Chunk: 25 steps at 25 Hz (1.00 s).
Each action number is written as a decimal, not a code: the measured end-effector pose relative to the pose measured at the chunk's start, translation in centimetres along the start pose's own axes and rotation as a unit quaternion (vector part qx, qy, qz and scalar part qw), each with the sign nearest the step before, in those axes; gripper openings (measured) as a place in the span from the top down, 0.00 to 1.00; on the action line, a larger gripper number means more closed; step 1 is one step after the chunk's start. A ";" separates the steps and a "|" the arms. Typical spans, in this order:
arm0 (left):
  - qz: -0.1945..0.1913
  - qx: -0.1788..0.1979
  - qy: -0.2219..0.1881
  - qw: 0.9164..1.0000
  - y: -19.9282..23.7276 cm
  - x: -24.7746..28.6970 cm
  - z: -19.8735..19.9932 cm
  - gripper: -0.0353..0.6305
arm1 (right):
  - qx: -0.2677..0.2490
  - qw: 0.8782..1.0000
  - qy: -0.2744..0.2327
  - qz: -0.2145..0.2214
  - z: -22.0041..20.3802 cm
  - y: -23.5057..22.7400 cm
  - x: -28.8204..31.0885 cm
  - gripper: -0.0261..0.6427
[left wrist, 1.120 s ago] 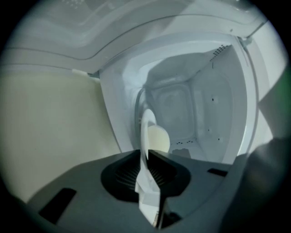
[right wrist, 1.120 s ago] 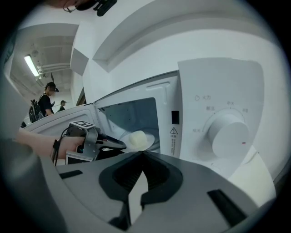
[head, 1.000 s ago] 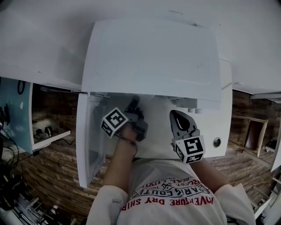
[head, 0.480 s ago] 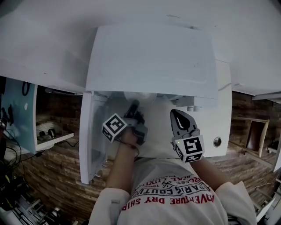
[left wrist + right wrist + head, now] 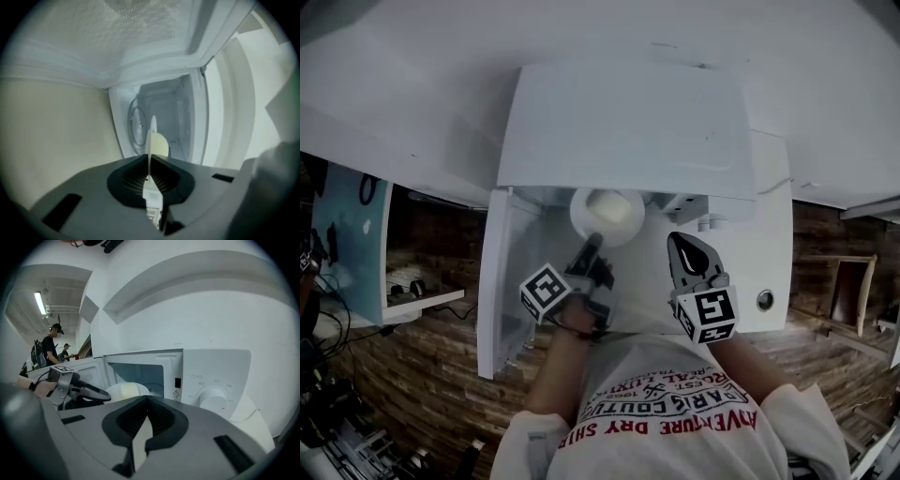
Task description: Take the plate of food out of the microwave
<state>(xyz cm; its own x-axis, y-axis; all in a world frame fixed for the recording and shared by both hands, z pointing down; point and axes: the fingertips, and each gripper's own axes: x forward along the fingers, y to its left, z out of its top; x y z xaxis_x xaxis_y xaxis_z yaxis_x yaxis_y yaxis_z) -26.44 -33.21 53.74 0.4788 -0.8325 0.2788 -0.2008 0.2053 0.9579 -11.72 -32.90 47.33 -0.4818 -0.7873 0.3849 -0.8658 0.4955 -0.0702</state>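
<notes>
Change: white round food plate (image 5: 579, 216) now emerges past white microwave's (image 5: 628, 122) front edge | left gripper (image 5: 592, 241) clamps its rim | right gripper (image 5: 684, 246) pinched together, empty | removal about half-done

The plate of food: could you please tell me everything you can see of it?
The plate is round, white and thin-rimmed, and could be ceramic or plastic. It carries a pale, cream-coloured mound of food. It sits roughly level at the mouth of the open microwave, with its far edge hidden under the microwave's top. The left gripper is shut on its near rim. What lies under the plate cannot be seen.
</notes>
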 end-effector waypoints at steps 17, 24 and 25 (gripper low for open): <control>-0.099 0.024 0.016 0.995 -9.1 -8.0 -3.9 0.92 | -0.011 0.997 -0.076 -0.001 5.0 1.7 -3.7 0.95; -0.101 0.032 0.016 0.994 -10.0 -8.9 -3.7 0.92 | -0.011 0.996 -0.087 0.006 5.8 3.1 -4.2 0.95; -0.101 0.033 0.015 0.994 -10.1 -9.0 -3.6 0.92 | -0.011 0.996 -0.087 0.008 5.8 3.3 -4.2 0.95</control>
<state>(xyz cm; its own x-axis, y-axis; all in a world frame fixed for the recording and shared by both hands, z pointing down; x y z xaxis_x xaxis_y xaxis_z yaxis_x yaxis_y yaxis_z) -25.66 -25.90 41.81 0.5396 -0.8377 0.0841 -0.1524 0.0010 0.9883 -13.37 -30.08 40.11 -0.5127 -0.8303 0.2185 -0.8558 0.5146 -0.0531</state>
